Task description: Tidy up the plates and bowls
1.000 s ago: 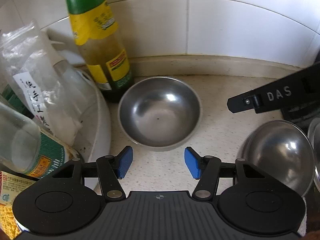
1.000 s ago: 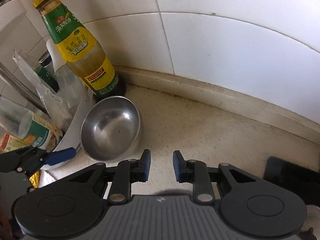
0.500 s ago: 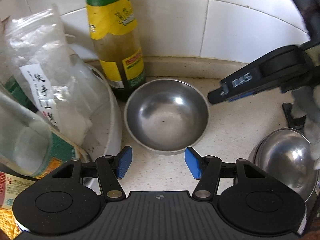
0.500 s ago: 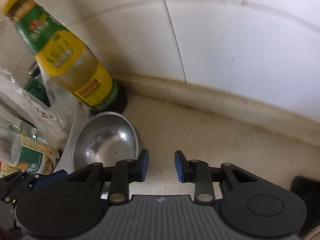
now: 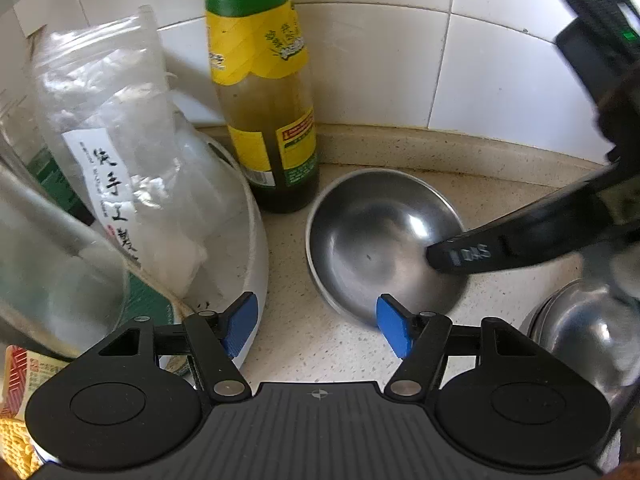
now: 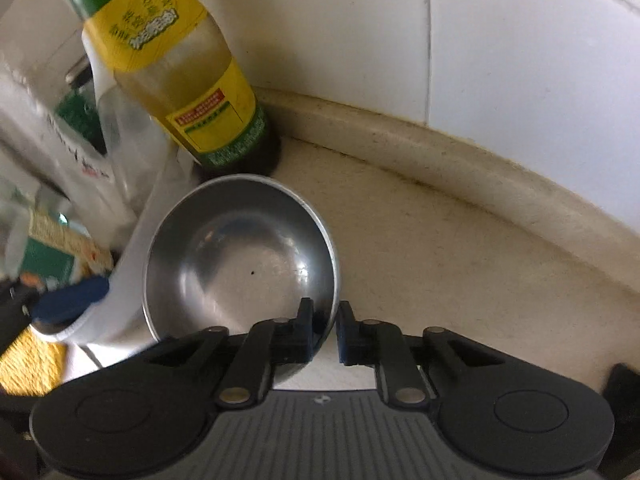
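Steel bowl (image 6: 240, 256) upright on the counter (image 6: 440, 264) beside the sauce bottle (image 6: 180, 72); right gripper (image 6: 325, 330) closing, its jaws straddling the bowl's near rim; left gripper (image 5: 316, 330) opening, empty; second bowl (image 5: 580, 332) apart, evidently unstacked; sorting barely begun.

From the left wrist we look steeply down, close over the counter, toward the tiled wall, with the bowl (image 5: 384, 240) just ahead. From the right wrist we look down closer still, at that bowl's (image 6: 240, 256) right rim. Both views share the bowl, the bottle (image 5: 268, 120) behind it and the wall.
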`<state>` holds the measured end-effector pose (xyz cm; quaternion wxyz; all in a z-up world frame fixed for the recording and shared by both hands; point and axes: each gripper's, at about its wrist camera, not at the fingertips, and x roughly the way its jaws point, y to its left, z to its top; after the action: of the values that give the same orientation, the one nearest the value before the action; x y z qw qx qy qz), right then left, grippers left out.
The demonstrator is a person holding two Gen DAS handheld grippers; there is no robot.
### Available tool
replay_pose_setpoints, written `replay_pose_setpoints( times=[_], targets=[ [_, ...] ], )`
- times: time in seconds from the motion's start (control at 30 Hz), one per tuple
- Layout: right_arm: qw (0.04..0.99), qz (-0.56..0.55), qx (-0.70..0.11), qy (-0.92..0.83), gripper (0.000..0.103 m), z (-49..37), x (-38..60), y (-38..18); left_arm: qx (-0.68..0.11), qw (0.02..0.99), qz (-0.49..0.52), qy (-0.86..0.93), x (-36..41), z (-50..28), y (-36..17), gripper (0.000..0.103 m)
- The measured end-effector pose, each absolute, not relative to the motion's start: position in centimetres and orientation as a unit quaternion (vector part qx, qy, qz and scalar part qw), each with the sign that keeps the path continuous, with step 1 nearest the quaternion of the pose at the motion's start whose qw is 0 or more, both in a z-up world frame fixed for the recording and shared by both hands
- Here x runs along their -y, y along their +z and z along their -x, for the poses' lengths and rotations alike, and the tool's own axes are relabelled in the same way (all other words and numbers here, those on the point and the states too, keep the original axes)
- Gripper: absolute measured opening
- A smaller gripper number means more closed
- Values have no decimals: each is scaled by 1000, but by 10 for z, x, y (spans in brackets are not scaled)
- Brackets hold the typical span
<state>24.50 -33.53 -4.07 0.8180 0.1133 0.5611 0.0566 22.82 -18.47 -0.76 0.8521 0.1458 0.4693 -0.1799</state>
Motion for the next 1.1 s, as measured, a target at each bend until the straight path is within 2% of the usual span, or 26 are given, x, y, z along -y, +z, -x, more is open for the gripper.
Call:
replay_pose_setpoints(
  times=[0.3, 0.47, 0.6, 0.67, 0.73, 0.77, 1.1],
  targets=[
    [821, -129, -556, 20, 30, -219, 381, -21, -475, 847, -139, -197, 223, -240, -16, 72],
    [817, -178, -549, 24, 39, -213, 393, -28, -487, 840, -149, -189, 228, -247, -25, 71],
    [808, -186, -558, 28, 41, -212, 390, -40, -518, 822, -142, -189, 231, -258, -47, 58],
    [810, -175, -559, 33, 41, -212, 385, -44, -519, 820, -125, -205, 229, -258, -54, 57],
    [807, -173, -563, 40, 40, -212, 380, -47, -510, 823, -138, -208, 235, -255, -53, 47],
    [806, -174, -565, 45, 37, -213, 376, -48, -505, 824, -147, -213, 239, -252, -51, 37],
    [816, -172, -551, 30, 33, -203, 379, -41, -455, 842, -190, -220, 248, -230, -32, 33]
  ],
)
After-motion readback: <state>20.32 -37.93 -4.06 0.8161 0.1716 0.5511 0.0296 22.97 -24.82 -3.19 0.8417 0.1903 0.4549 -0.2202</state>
